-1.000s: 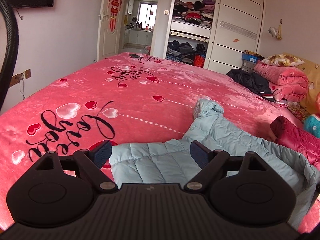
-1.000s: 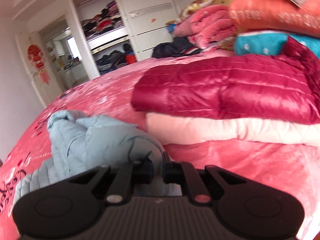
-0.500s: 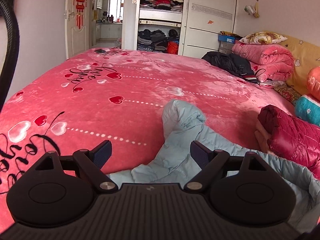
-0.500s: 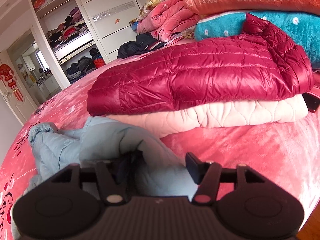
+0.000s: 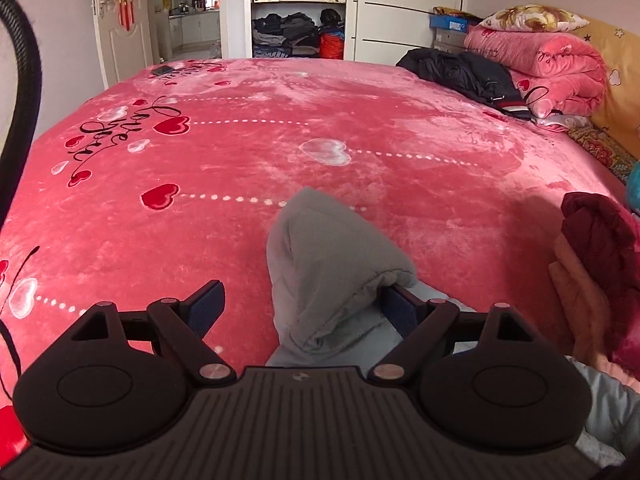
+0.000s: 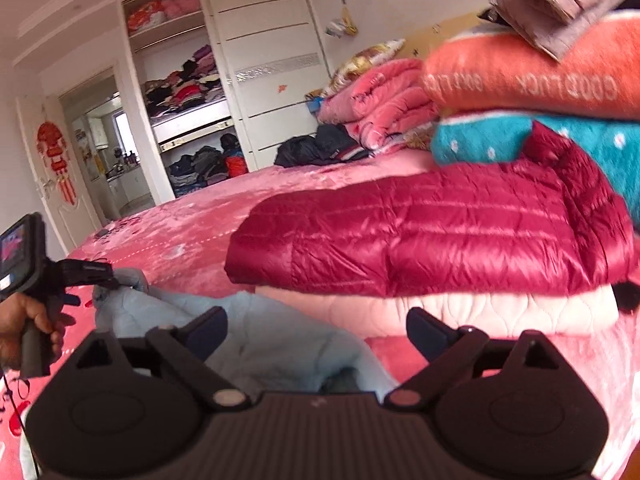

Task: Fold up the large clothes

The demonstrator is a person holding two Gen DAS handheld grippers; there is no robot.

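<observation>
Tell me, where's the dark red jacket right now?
In the right wrist view the red jacket lies folded on a cream quilt, right of the blue jacket, under the teal blanket.

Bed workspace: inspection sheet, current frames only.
Surface: pink heart-print blanket covers the bed.
Job's things: light blue puffer jacket lies crumpled, its sleeve humped up; folded red jacket stacked on cream quilted coat.
Clutter: black clothes, rolled pink quilt.
Grippers: left gripper and right gripper, jaws open, holding nothing.
Cables: black cable.
Surroundings: open wardrobe, doorway.
</observation>
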